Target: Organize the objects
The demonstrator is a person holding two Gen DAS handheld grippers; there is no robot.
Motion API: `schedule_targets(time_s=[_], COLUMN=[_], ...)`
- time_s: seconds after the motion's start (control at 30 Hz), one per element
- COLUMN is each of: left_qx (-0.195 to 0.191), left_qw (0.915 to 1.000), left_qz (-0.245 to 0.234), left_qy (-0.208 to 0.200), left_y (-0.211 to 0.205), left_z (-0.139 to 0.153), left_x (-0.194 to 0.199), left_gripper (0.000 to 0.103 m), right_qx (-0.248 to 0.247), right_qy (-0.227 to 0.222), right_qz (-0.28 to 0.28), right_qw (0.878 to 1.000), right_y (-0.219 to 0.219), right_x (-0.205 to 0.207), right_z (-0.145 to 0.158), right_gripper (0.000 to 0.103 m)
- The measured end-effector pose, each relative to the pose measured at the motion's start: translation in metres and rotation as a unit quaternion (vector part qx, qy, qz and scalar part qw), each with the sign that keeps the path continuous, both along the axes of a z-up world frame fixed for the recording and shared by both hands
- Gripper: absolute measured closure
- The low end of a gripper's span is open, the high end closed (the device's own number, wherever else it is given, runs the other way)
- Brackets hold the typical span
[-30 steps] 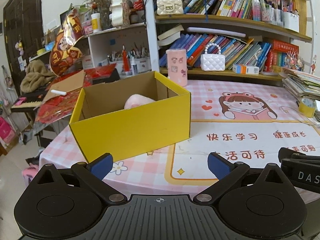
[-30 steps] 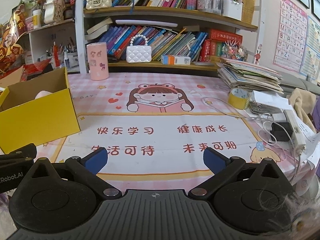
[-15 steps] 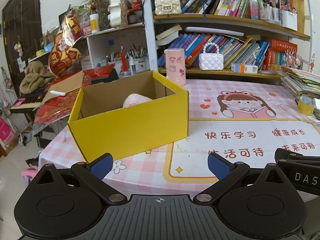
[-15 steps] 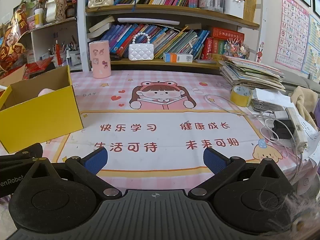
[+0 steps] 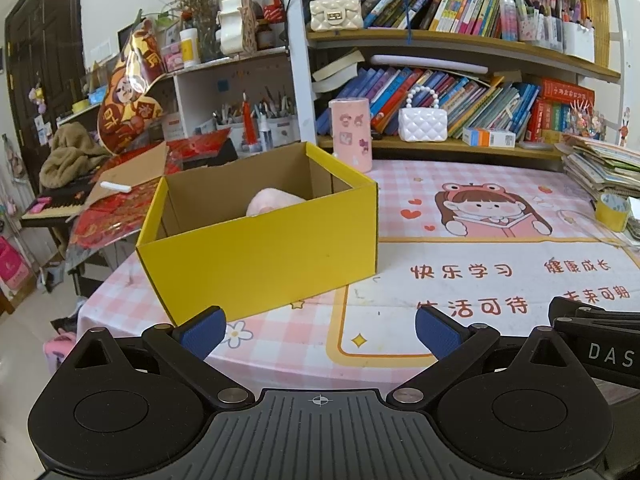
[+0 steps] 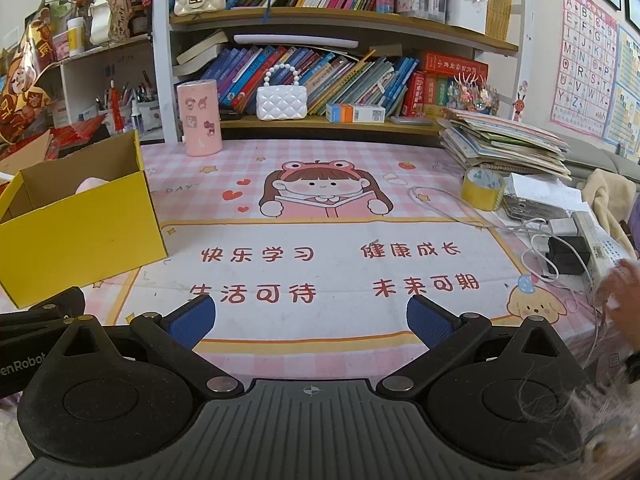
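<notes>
The step in hand reads as a pause between pick-ups: neither gripper carries anything, and at least one item already lies in the box. Far left, beyond the surface edge, clutter fills a side bench with red papers, and a white cubby shelf of pens stands behind it. The yellow box point(image 5: 260, 248) sits open on the left part of the surface point(image 5: 480, 292), with a pink soft object point(image 5: 272, 202) resting inside against its near wall; what it is exactly I cannot tell. The left gripper point(image 5: 318, 330) hangs low at the near edge, just right of the box front, its blue pads spread wide and empty. Behind the box, near the bookshelf point(image 6: 340, 20), stands a pink cylinder point(image 6: 199, 118), upright and well apart from both grippers. The right gripper point(image 6: 310, 318) faces the printed pink mat, pads likewise spread with nothing between them. Further right lie a roll of yellow tape point(image 6: 482, 189), a stack of booklets point(image 6: 504, 140), and a tangle of white cable with a charger point(image 6: 566, 254); a hand point(image 6: 622, 292) shows at the right margin. The next move likely calls for choosing one of these loose things, probably the tape or the cylinder, reaching across to it, closing on it squarely and carrying it to the box.
</notes>
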State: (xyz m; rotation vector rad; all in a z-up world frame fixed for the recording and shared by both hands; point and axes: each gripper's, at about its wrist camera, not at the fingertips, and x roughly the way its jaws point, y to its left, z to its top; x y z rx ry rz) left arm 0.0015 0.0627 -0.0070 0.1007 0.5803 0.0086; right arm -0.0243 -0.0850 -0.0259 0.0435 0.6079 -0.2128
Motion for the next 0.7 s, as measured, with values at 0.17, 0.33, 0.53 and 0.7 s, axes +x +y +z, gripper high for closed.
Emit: schedule_targets(time_s=[0.17,0.33,0.53,0.7], left_qx=[0.000,0.000,-0.002,-0.002], left_qw=[1.0000,1.0000,1.0000,1.0000], left_qz=[0.001,0.001,0.002,0.003], left_qy=[-0.001,-0.002,-0.001,0.000], left_y=[0.0005,0.0021,0.0045,0.0056], left_z=[0.0006,0.0012,0.0012,0.0012], left_x=[0.0003,0.0003,0.0007,0.0021], left_gripper=[0.001,0.001,0.001,0.001], right_qx=[0.000,0.000,0.001,0.001], right_qy=[0.000,0.000,0.000,0.001], right_qz=[0.000,0.000,0.000,0.000], right_qw=[1.000,1.000,1.000,1.000], right_y=[0.0003,-0.0001,0.0006,0.0005], right_x=[0.0001,0.0004,0.0002,0.0004], right_z=[0.0002,0.0004,-0.0005,-0.0003], right_gripper=[0.000,0.000,0.000,0.000])
